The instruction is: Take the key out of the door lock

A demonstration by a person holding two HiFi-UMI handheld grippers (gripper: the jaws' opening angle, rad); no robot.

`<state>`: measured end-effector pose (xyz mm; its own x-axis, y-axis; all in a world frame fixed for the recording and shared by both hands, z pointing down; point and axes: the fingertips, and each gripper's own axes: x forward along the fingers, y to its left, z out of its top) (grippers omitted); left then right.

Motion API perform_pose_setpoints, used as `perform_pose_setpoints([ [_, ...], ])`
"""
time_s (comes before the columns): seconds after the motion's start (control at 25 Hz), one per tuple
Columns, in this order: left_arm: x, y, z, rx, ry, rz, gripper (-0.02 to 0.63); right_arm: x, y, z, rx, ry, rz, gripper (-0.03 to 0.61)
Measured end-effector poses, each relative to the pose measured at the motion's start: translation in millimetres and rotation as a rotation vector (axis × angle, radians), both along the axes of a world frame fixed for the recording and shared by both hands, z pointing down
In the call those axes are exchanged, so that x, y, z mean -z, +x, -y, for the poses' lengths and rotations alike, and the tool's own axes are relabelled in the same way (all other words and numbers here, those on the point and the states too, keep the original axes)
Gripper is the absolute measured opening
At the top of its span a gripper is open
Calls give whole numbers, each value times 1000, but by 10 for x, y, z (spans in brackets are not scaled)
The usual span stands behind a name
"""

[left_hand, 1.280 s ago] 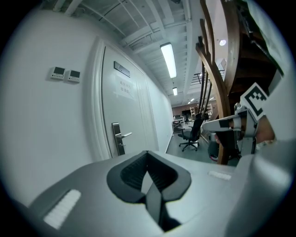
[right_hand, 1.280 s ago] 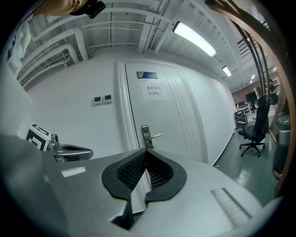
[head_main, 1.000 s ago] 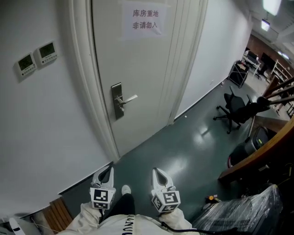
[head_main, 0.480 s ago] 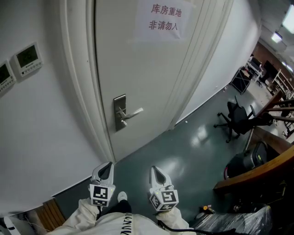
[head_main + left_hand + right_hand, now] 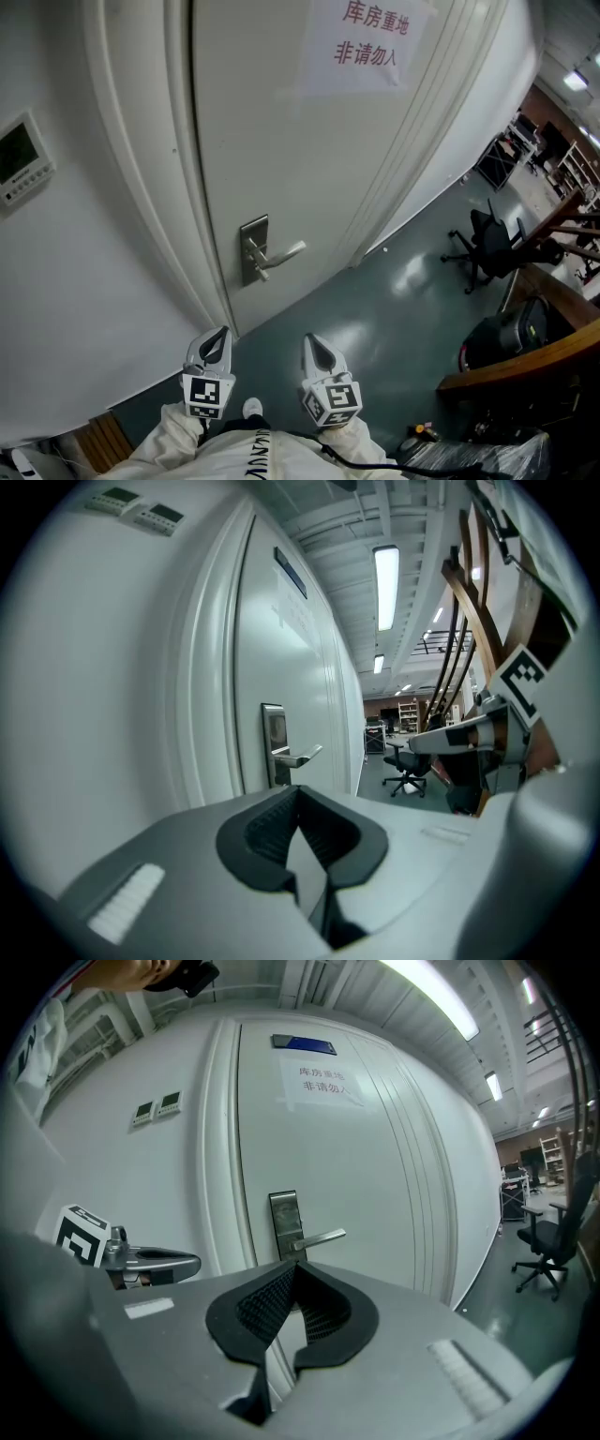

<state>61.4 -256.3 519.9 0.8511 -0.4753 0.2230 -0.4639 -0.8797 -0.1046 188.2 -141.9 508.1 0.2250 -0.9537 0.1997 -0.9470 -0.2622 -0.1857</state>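
The white door (image 5: 281, 141) carries a steel lock plate (image 5: 254, 248) with a lever handle (image 5: 284, 254). The key is too small to make out on the plate. Both grippers hang low in the head view, short of the door and pointing at it. My left gripper (image 5: 217, 337) is shut and holds nothing; my right gripper (image 5: 312, 343) is the same. In the left gripper view the lock plate (image 5: 274, 741) stands just past the shut tips (image 5: 298, 789). In the right gripper view the plate (image 5: 285, 1219) and handle (image 5: 319, 1237) sit right above the shut tips (image 5: 293, 1266).
A paper notice (image 5: 367, 45) is stuck high on the door. A wall control panel (image 5: 19, 159) is at the left. On the dark green floor to the right stand an office chair (image 5: 492, 246), a curved wooden counter (image 5: 539, 349) and a plastic-wrapped bundle (image 5: 487, 459).
Both grippers and the head view have come closer to the door. The lock plate now looks larger and sits lower in the view, nearer the grippers. Both stay shut.
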Motion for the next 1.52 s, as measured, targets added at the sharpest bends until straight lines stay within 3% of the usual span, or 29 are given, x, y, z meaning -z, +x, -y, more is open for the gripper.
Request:
perform_pose_setpoints([
  [0.44,-71,-25,294,113,-39,-29,0,39,113,442,101,-32,-23,2],
  [0.76,-63,-16,528,294,-32,-16,0,-43,247,954,294,-36,7,2],
  [1.16,-38,-95,566,503,-29,17,0,-127,121,1378,546,-39,47,2],
  [1.52,-1,-196,485,598,-23,43,0,-197,165,1477,590,-32,64,2],
])
